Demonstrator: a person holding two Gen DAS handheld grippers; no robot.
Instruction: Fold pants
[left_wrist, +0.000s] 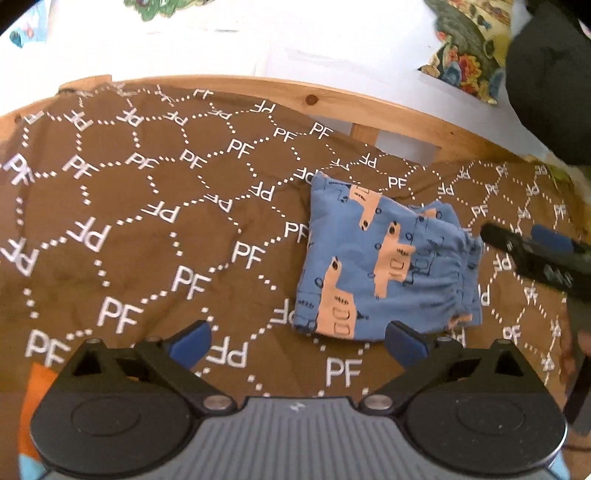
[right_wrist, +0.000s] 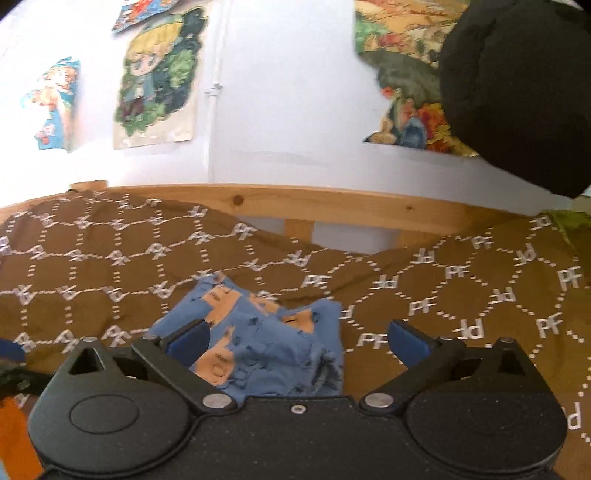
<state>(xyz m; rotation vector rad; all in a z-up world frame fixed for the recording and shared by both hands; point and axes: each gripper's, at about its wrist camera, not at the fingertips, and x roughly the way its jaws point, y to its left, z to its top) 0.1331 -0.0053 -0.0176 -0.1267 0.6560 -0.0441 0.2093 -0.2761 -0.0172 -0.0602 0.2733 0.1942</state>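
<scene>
My left gripper (left_wrist: 297, 341) hangs over a brown blanket (left_wrist: 122, 206) with white "PF" letters and dotted lines all over it. Its blue fingers are spread wide and hold nothing. The blanket lies on a bed with a wooden rail (left_wrist: 258, 88) along the far side. Behind the rail is a white wall (right_wrist: 280, 110). On the wall, from the left, I see a small cartoon picture (right_wrist: 53, 105), then a bigger one of a child with yellow hair (right_wrist: 159, 77), then a colourful picture (right_wrist: 402, 74) partly hidden by something big and black (right_wrist: 517, 92).

The pants (left_wrist: 384, 262) are blue with orange shapes. They lie folded in a small pile on the blanket, just ahead of my left gripper and a bit to its right.

My right gripper (right_wrist: 297, 341) is spread wide too, empty, right above the pants.
</scene>
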